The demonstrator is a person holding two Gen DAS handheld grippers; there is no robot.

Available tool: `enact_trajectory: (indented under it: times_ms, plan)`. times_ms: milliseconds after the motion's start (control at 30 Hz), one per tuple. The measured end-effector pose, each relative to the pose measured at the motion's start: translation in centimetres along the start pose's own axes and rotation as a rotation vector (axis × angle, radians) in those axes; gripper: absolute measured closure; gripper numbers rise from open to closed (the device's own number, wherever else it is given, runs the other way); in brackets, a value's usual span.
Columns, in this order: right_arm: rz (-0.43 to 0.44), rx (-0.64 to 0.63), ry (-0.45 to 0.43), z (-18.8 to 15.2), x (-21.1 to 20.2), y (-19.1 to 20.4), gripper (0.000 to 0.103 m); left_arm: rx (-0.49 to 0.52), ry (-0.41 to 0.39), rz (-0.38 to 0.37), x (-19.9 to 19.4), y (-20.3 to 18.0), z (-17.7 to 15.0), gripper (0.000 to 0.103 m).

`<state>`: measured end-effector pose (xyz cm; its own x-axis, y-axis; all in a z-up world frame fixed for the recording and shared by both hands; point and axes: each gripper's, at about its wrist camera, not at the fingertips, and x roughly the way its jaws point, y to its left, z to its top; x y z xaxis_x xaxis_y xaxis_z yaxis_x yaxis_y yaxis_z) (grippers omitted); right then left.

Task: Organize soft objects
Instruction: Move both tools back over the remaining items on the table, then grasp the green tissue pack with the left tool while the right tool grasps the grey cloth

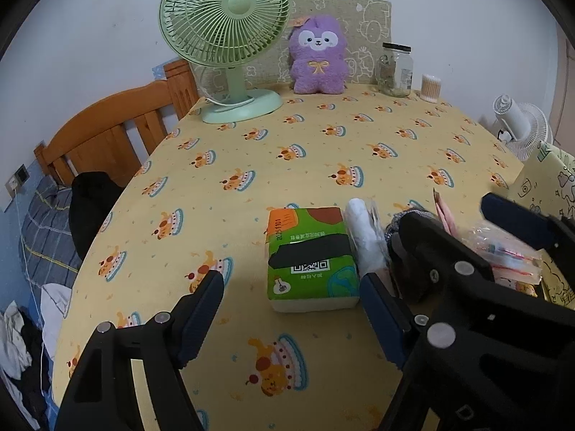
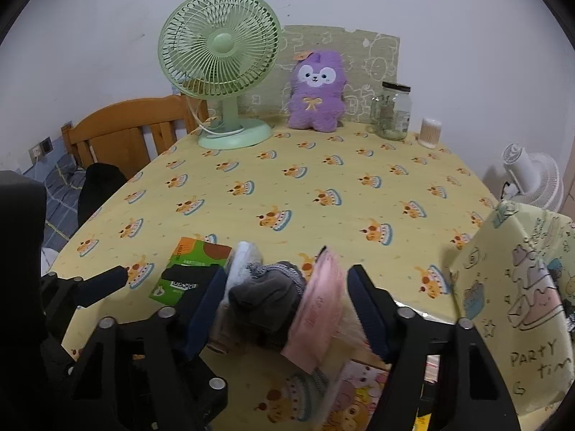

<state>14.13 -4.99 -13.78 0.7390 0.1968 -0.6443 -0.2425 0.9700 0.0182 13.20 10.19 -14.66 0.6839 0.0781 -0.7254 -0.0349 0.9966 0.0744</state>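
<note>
A green tissue pack [image 1: 312, 258] lies flat on the yellow tablecloth [image 1: 287, 158]. My left gripper [image 1: 293, 287] is open around it, fingers on either side and apart from it. Right of the pack lie a white soft roll [image 1: 364, 237] and plastic-wrapped packets [image 1: 503, 251]. My right gripper [image 2: 285, 298] is open around a bundle of soft items: a grey knit piece [image 2: 269, 294], a pink cloth [image 2: 320, 309] and a white roll [image 2: 244, 256]. The tissue pack [image 2: 187, 273] shows left of it. A purple plush toy [image 1: 318, 55] sits upright at the table's back.
A green desk fan [image 1: 226, 32] stands back left. A glass jar [image 1: 395, 70] and a cotton-swab tub [image 1: 430, 88] stand back right. A printed bag [image 2: 521, 298] stands at the right edge. A wooden bed headboard [image 1: 118, 133] lies left; a white fan [image 2: 532, 179] stands right.
</note>
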Motion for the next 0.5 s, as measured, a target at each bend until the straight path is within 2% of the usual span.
enact_trajectory:
  times_ms: [167, 233, 500]
  plan:
    - [0.028, -0.001, 0.035, 0.0, 0.9, 0.2, 0.045, 0.004, 0.002, -0.007, 0.4, 0.0, -0.1, 0.022]
    - [0.049, 0.006, 0.055, -0.1, 1.3, 0.2, 0.046, 0.002, 0.001, -0.015, 0.6, 0.0, -0.1, 0.021]
    - [0.017, 0.016, 0.082, -0.3, 2.3, -0.2, 0.046, 0.014, -0.009, -0.020, 1.0, -0.5, -0.1, 0.019]
